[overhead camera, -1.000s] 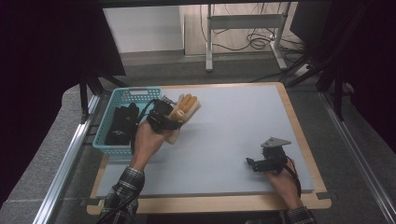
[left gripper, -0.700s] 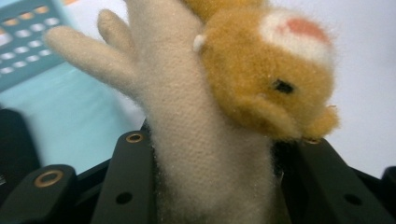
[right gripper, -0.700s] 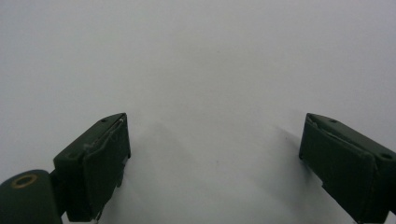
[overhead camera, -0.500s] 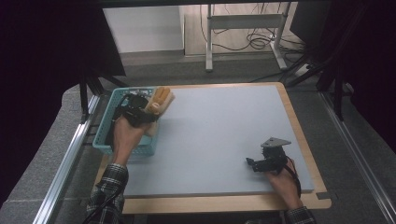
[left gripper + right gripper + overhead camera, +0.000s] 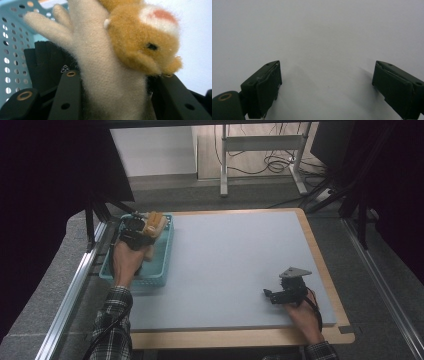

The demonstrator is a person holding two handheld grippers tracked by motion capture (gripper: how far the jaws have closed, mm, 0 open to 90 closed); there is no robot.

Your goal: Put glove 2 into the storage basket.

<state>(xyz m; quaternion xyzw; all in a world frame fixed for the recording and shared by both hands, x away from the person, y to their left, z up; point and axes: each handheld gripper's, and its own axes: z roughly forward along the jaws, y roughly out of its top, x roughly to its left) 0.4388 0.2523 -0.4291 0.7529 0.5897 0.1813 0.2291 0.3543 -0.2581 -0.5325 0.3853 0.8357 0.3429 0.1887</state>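
Clenching a plush glove (image 5: 152, 222), the left claw (image 5: 137, 231) has carried it from above the tabletop (image 5: 240, 265) to over the teal basket (image 5: 167, 251), above dark gloves (image 5: 45, 65). The right claw (image 5: 272, 295) stays released, resting unmoved on the tabletop.

Beige-and-orange plush glove (image 5: 110, 65), clamped, above turquoise basket (image 5: 161, 262)

A broad stretch of the grey worktop (image 5: 235, 265) is lying bare between the two hands, giving free passage. At its left edge the teal basket (image 5: 167, 251) is standing in the way, its walls hemming in dark items (image 5: 47, 65) inside.
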